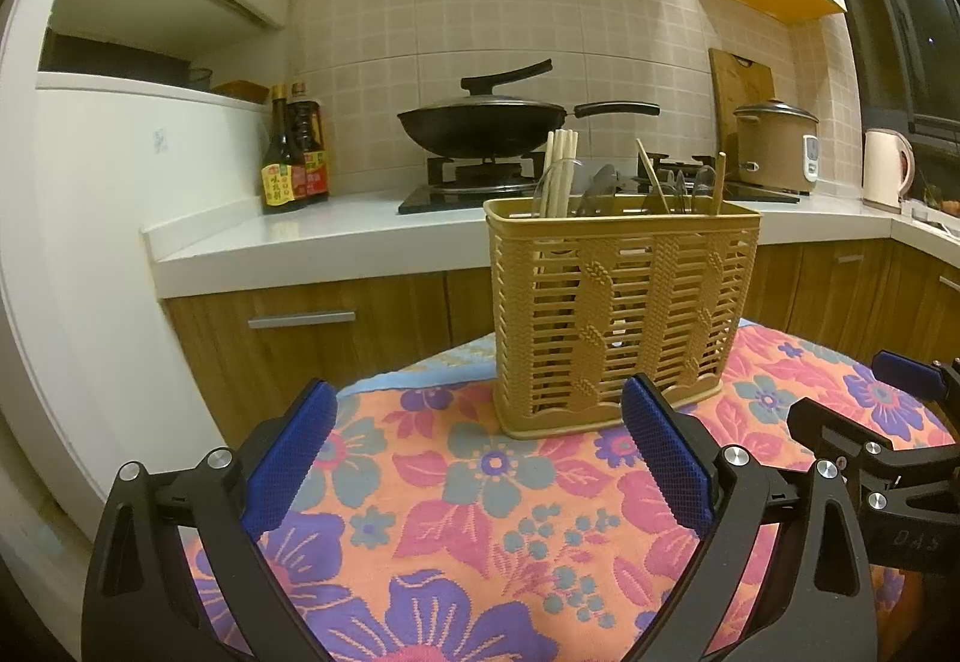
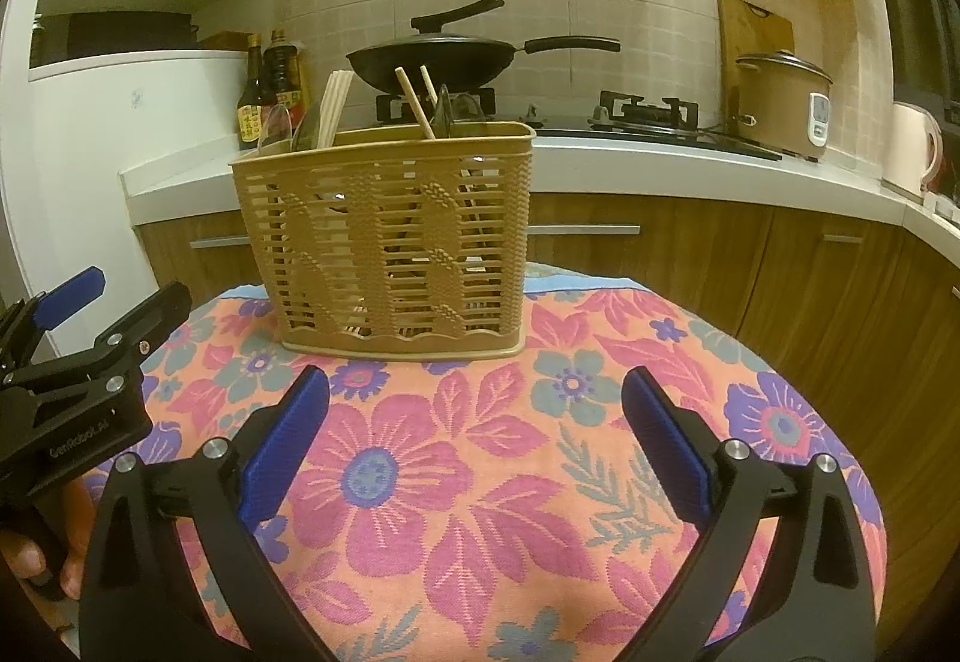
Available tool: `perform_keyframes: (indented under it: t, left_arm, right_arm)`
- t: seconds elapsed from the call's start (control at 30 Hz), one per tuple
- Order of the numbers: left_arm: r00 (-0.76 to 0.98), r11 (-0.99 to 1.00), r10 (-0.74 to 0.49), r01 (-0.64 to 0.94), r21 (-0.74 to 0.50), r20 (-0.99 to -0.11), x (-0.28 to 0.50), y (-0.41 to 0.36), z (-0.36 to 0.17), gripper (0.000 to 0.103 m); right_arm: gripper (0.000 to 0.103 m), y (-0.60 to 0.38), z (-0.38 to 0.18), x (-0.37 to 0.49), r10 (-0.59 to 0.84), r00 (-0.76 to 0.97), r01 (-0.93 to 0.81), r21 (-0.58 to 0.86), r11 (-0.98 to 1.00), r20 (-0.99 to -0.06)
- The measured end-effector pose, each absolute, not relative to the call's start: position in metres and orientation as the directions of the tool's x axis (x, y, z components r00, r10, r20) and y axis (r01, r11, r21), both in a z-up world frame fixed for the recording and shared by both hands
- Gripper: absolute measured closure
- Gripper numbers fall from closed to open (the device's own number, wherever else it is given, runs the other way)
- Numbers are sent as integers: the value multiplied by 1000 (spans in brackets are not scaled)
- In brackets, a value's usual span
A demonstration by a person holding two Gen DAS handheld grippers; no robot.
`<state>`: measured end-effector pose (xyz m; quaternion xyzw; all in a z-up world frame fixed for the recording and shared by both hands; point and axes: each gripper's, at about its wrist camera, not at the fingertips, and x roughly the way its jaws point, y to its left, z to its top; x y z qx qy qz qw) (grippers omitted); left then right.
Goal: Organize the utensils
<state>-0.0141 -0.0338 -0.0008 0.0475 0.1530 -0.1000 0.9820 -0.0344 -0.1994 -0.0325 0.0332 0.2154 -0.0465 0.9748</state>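
A tan slatted utensil basket [image 1: 612,314] [image 2: 390,242] stands upright on a flowered cloth [image 1: 480,482] [image 2: 480,482]. Chopsticks [image 1: 561,170] [image 2: 336,107] and several spoons [image 1: 600,185] [image 2: 282,122] stick up out of it. My left gripper [image 1: 480,398] hovers just in front of the basket, open, nothing between its blue pads [image 1: 288,464]. My right gripper [image 2: 474,386] is a little farther back from the basket, also open and empty. Each gripper shows at the edge of the other's view: the right gripper [image 1: 870,398], the left gripper [image 2: 102,296].
Behind the cloth-covered table runs a white counter [image 1: 312,236] with a wok [image 1: 480,119] on a gas hob, sauce bottles [image 1: 294,152], a rice cooker [image 1: 777,143] and a kettle [image 1: 885,167]. A hand [image 2: 36,560] holds the left gripper's handle.
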Motion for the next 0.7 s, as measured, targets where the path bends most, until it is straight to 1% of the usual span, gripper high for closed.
perform_keyframes:
  t: [0.33,0.7]
  left_arm:
    - [932,975,-184,214,66,-312,-14,-36,-1,10]
    - [930,974,-184,215,65,-318,-12,-34,-1,8]
  right_arm:
    - [9,-201,-32,-35,-92,905,121,45,992,-415]
    - [9,-201,-34,-33,-87,899,120,51,992,-430]
